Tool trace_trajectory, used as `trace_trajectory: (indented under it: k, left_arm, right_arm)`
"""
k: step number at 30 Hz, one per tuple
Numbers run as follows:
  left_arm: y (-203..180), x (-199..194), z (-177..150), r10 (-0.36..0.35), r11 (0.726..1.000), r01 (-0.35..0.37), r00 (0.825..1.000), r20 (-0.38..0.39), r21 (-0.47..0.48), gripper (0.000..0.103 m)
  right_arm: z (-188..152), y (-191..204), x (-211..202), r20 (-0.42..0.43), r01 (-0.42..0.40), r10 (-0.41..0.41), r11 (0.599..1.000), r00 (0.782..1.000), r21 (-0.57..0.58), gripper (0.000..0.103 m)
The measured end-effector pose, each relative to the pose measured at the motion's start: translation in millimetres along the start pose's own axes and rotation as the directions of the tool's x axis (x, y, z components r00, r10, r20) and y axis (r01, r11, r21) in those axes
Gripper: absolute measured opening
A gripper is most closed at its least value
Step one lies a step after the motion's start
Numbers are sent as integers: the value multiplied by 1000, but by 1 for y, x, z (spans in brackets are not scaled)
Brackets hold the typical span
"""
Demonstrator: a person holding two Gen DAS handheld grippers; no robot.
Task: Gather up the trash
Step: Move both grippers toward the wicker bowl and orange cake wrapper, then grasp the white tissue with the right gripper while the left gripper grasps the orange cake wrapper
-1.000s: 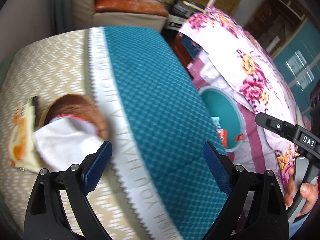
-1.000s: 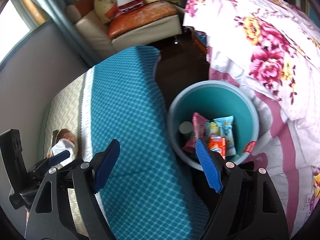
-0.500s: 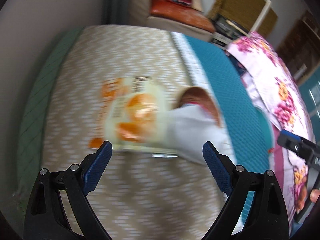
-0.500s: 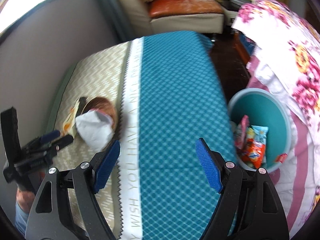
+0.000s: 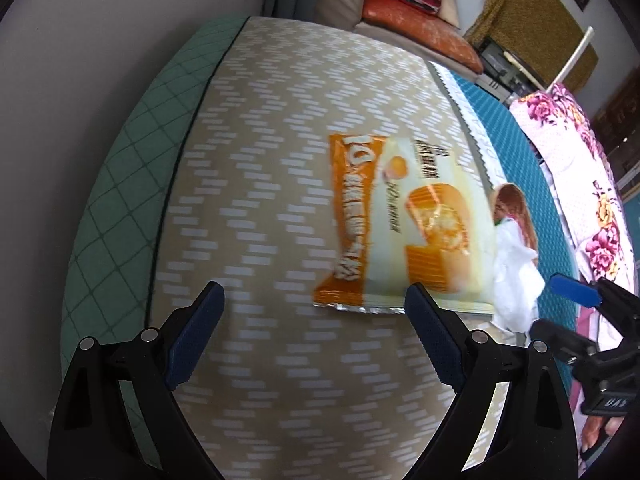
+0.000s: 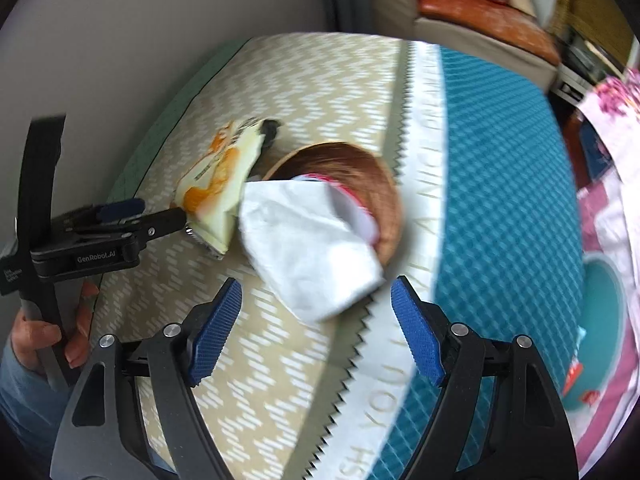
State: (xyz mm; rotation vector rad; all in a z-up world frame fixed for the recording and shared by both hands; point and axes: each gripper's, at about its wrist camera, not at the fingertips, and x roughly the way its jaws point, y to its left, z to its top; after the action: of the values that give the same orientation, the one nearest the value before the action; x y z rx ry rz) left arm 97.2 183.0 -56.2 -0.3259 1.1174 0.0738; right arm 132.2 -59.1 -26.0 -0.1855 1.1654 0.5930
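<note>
An orange and cream snack wrapper (image 5: 404, 224) lies flat on the beige patterned table cover, just ahead of my left gripper (image 5: 314, 336), which is open and empty with its right finger near the wrapper's foil edge. The wrapper also shows in the right wrist view (image 6: 218, 172). A crumpled white tissue (image 6: 308, 236) lies partly on a brown round dish (image 6: 360, 176), right in front of my right gripper (image 6: 316, 328), which is open and empty. The tissue shows in the left view (image 5: 514, 276) too. The teal trash bin (image 6: 600, 336) stands on the floor at the right.
The table has a beige zigzag half (image 5: 280, 120) and a teal half (image 6: 500, 184) split by a white lettered band. A floral bedspread (image 5: 580, 184) lies to the right. A sofa with cushions (image 5: 400, 4) stands behind. A grey wall is at the left.
Both grippers swung left from the bin and teal cover toward the trash on the beige side. The left one came up to the wrapper, the right one to the tissue. Both stayed open.
</note>
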Motion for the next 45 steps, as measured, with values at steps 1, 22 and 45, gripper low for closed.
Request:
trace_trajectory:
  k: [1,22,45]
  left_arm:
    - [2,2,1,1,1000,-1,1000,-3,-7,92]
    - [-4,10,1,55,998,-55,998,-22,32,95]
    - [-56,26,20,-38,981,38,999,-3,191,78]
  right_arm:
    - [2,6,6,-8,-8,8,1000,1000,-16,70]
    - [7,16,10,-1,-143,143,989,990,19,4]
    - [-19,-86,-60,150,-131,96,961,984,244,3]
